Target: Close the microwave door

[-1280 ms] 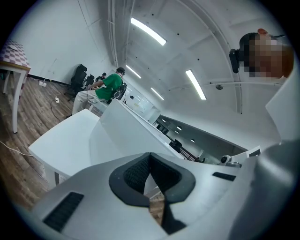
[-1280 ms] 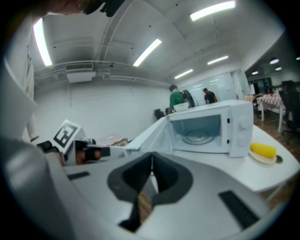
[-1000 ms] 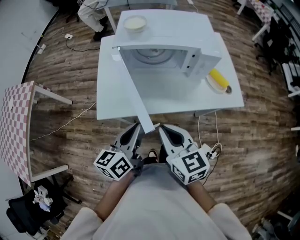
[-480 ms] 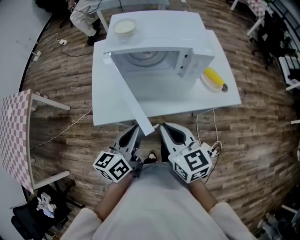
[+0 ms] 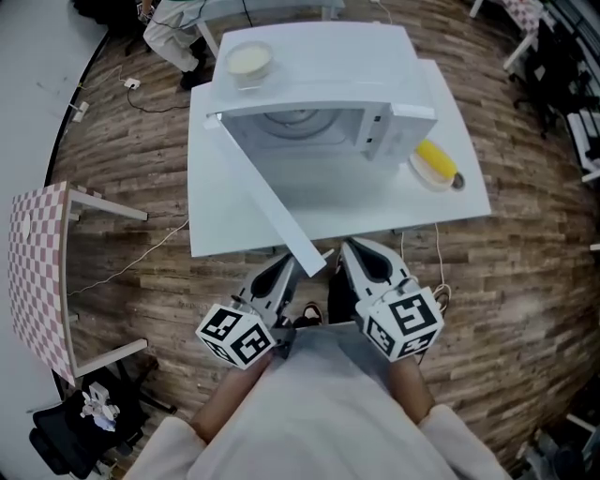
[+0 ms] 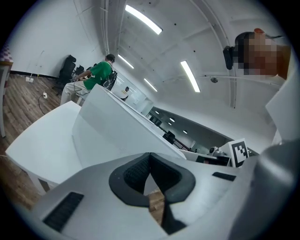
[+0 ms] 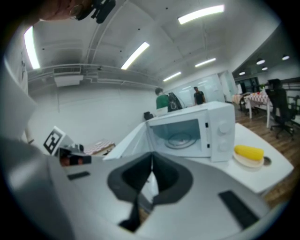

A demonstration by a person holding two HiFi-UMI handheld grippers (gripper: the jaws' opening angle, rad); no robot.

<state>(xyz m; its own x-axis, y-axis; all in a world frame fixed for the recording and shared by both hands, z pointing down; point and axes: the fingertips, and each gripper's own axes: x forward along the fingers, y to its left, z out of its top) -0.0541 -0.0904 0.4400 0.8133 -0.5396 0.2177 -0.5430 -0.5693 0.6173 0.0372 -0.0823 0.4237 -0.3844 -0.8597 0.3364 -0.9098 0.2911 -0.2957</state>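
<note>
The white microwave (image 5: pixel 375 117) stands on a white table (image 5: pixel 234 225) with its door (image 5: pixel 267 192) swung wide open toward me. The door's free end (image 5: pixel 312 260) reaches past the table's near edge. My left gripper (image 5: pixel 289 267) sits just left of that end and my right gripper (image 5: pixel 350 251) just right of it, both shut with nothing held. In the left gripper view the door's outer face (image 6: pixel 117 133) fills the middle. The right gripper view shows the open cavity with its glass turntable (image 7: pixel 180 139) and the control panel (image 7: pixel 220 131).
A plate with a yellow corn cob (image 5: pixel 437 165) lies on the table right of the microwave. A cream bowl (image 5: pixel 248 59) sits at the table's back left. A checkered table (image 5: pixel 37 272) stands at the left, and a person (image 5: pixel 173 23) is behind.
The head view has shifted slightly. Both grippers stay shut on either side of the door's free end; the door's angle looks unchanged.
</note>
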